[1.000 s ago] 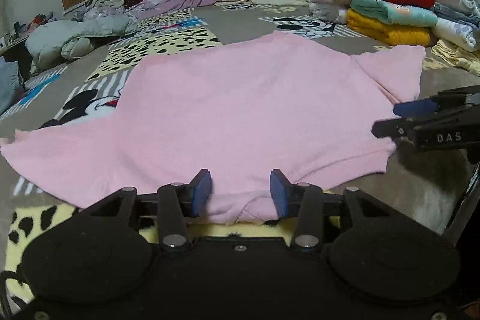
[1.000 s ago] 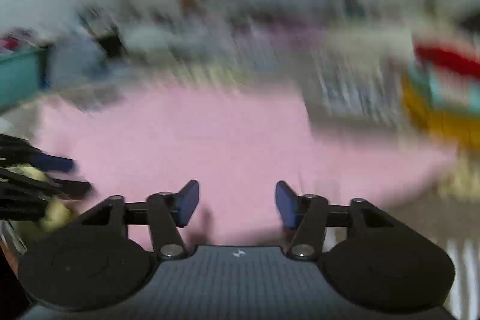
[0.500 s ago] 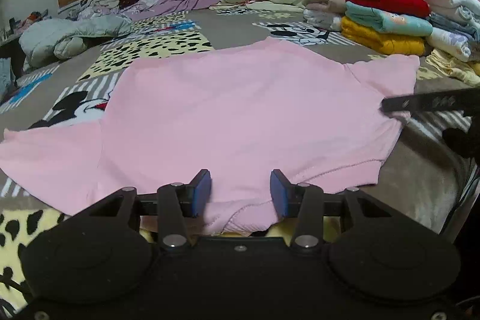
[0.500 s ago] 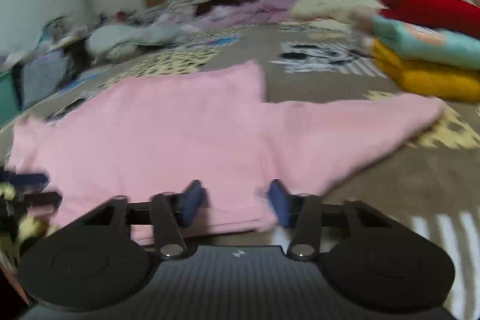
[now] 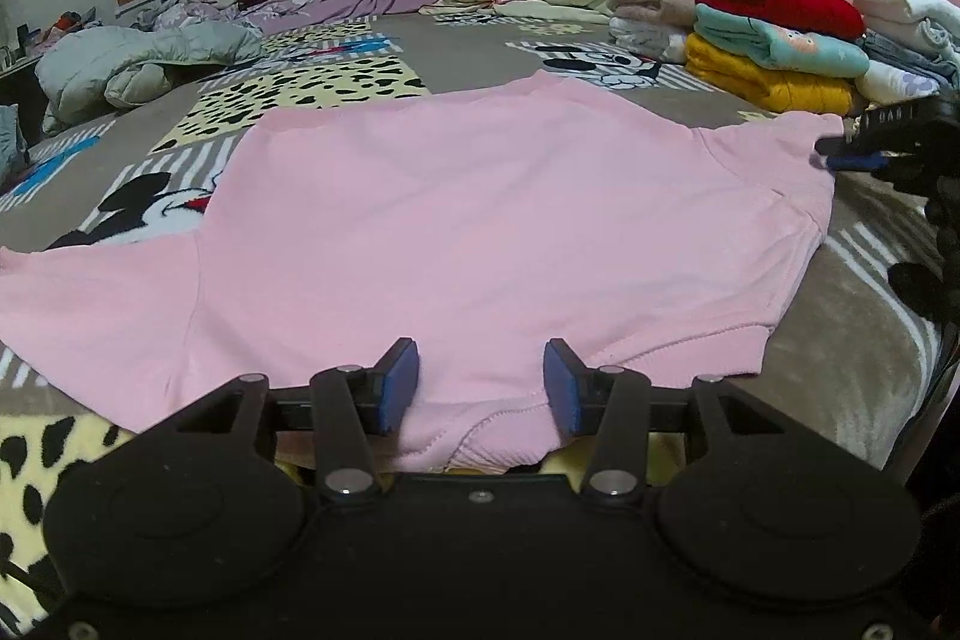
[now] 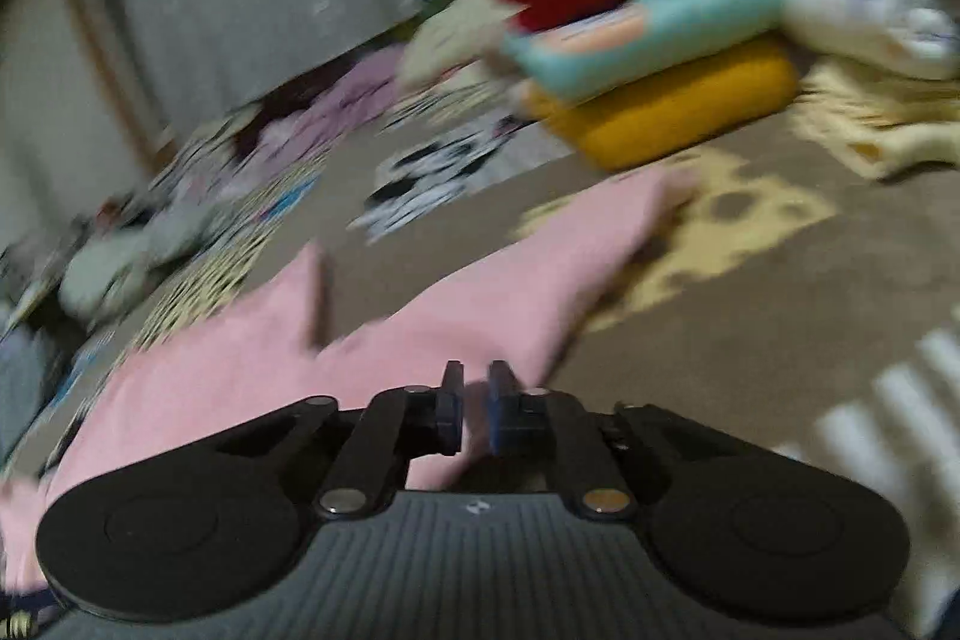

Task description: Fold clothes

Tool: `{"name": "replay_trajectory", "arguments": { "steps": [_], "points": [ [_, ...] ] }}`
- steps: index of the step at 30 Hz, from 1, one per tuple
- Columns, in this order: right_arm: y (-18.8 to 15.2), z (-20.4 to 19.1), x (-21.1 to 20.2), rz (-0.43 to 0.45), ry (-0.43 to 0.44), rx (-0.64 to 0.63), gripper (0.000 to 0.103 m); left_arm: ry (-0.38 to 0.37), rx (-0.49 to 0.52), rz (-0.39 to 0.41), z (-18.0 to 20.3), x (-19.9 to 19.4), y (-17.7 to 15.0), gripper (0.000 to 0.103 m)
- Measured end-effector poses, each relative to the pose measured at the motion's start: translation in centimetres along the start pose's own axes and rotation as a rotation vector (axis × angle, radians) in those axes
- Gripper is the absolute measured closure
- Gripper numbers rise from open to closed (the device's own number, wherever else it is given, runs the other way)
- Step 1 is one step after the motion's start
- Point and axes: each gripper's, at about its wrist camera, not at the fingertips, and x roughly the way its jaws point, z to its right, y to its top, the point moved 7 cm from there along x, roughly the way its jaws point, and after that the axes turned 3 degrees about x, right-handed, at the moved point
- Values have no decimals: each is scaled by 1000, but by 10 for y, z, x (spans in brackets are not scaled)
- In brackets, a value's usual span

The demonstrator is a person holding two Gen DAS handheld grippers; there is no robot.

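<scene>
A pink T-shirt (image 5: 480, 232) lies flat on the cartoon-print bedspread (image 5: 336, 70); the left gripper (image 5: 480, 388) gapes wide over its collar; the right gripper (image 6: 474, 412) pinches a sleeve; folded clothes (image 5: 780, 34) stacked beyond.

A pink shirt (image 5: 480, 220) lies spread flat, sleeves out, on the patterned bed cover (image 5: 336, 76).
</scene>
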Motion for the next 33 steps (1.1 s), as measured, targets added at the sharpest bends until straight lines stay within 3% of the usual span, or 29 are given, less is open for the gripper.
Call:
{"name": "replay_trajectory", "arguments": {
  "steps": [2, 3, 4, 6, 8, 10, 11, 13, 16, 18, 21, 24, 25, 27, 30, 33],
  "points": [
    [10, 10, 0, 44, -11, 44, 77, -2, -3, -1, 0, 1, 0, 57],
    [14, 14, 1, 70, -34, 45, 61, -2, -3, -2, 0, 1, 0, 56],
    [18, 17, 1, 94, -54, 46, 51, -2, -1, -2, 0, 2, 0, 56],
    [25, 23, 5, 121, -25, 74, 51, 0, 1, -2, 0, 3, 0, 55],
    [35, 24, 10, 132, 57, 107, 51, 2, 2, -3, 1, 4, 1, 54],
    [33, 15, 24, 56, 152, 99, 52, 2, 3, -3, 1, 5, 1, 54],
    [27, 11, 33, -2, 141, 56, 54, 1, 4, -3, 1, 5, 1, 53],
    [23, 16, 43, -26, 32, -6, 79, -2, 8, -1, 1, 5, 1, 53],
    [39, 52, 41, 24, -68, 130, 91, -6, 15, 4, 0, 5, 1, 53],
    [47, 64, 41, 41, -64, 188, 91, -13, 15, 5, -1, 5, 1, 53],
    [56, 66, 32, 115, -96, 175, 82, -16, 14, 4, -2, 5, 1, 52],
    [65, 67, 31, 164, -118, 157, 67, -18, 14, 3, -2, 6, 1, 52],
    [69, 67, 30, 187, -131, 150, 52, -19, 14, 3, -2, 6, 1, 52],
    [79, 74, 33, 231, -155, 154, 46, -17, 12, 3, -2, 6, 2, 52],
    [84, 83, 50, 164, -155, 154, 45, -15, 13, 4, -2, 6, 2, 51],
    [83, 82, 74, 21, -102, 132, 57, -13, 13, 5, -2, 7, 2, 50]
  ]
}}
